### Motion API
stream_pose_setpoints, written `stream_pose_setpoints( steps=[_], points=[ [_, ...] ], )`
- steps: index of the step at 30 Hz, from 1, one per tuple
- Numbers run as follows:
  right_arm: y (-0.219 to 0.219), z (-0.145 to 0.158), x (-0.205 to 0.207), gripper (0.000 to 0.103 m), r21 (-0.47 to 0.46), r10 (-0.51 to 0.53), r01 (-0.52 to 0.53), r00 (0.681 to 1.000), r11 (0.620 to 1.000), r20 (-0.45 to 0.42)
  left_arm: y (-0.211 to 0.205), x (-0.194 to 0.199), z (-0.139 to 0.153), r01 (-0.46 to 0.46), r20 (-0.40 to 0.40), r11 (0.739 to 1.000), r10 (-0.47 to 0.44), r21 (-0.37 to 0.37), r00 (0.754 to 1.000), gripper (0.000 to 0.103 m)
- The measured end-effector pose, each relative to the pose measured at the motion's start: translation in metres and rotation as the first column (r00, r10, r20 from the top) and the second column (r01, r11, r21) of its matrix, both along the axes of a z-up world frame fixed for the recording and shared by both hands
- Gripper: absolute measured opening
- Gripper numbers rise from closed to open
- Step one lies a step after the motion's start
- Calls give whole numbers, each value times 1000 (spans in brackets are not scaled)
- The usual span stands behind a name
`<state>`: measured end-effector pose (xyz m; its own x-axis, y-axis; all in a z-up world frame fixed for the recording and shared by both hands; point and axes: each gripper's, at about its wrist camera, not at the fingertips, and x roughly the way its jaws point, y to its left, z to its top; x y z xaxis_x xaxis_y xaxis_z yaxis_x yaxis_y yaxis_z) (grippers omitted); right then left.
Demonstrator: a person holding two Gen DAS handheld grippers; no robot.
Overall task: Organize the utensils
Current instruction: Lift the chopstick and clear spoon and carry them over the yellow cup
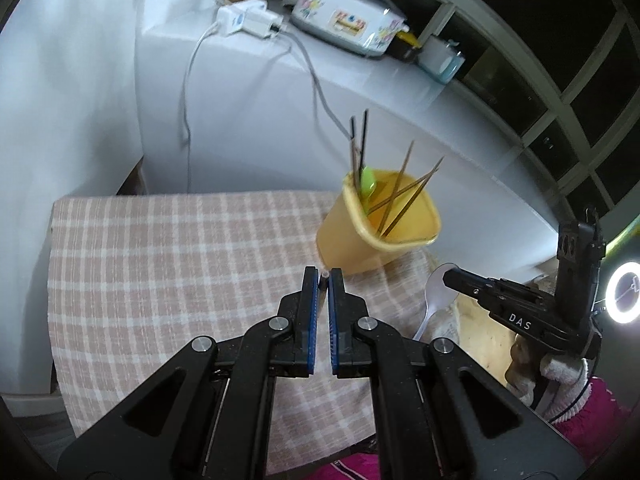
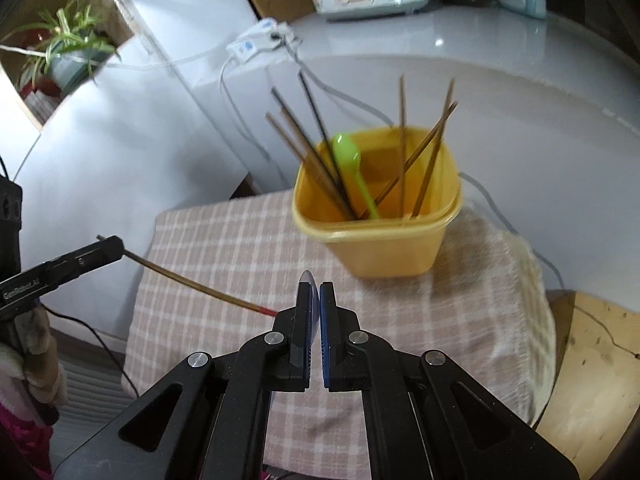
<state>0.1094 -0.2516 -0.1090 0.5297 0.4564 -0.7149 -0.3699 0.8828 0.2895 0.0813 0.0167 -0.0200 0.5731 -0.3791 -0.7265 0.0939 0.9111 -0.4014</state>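
Left claw (image 1: 324, 280) pinches a chopstick (image 2: 192, 284); right claw (image 2: 316, 288) pinches a clear spoon (image 1: 434, 300).
Both hover above the checked bench (image 1: 160, 260), near the yellow tub (image 2: 384, 240) of chopsticks. Next, I'd guess: carry each over the rim and release.

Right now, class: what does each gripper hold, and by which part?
Left gripper pinches a brown chopstick near its plain end. Right gripper grips a clear plastic spoon by its handle.
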Motion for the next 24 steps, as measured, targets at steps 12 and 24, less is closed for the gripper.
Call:
stream_pose_setpoints(
  steps=[12,24],
  points=[
    [-36,50,8,3,25,-87,84,989,996,121,-8,13,67,47,147,998,-42,-31,988,2],
    [-54,72,26,3,53,-143,136,974,989,177,-15,33,95,72,206,996,-58,-61,977,2]
  ],
)
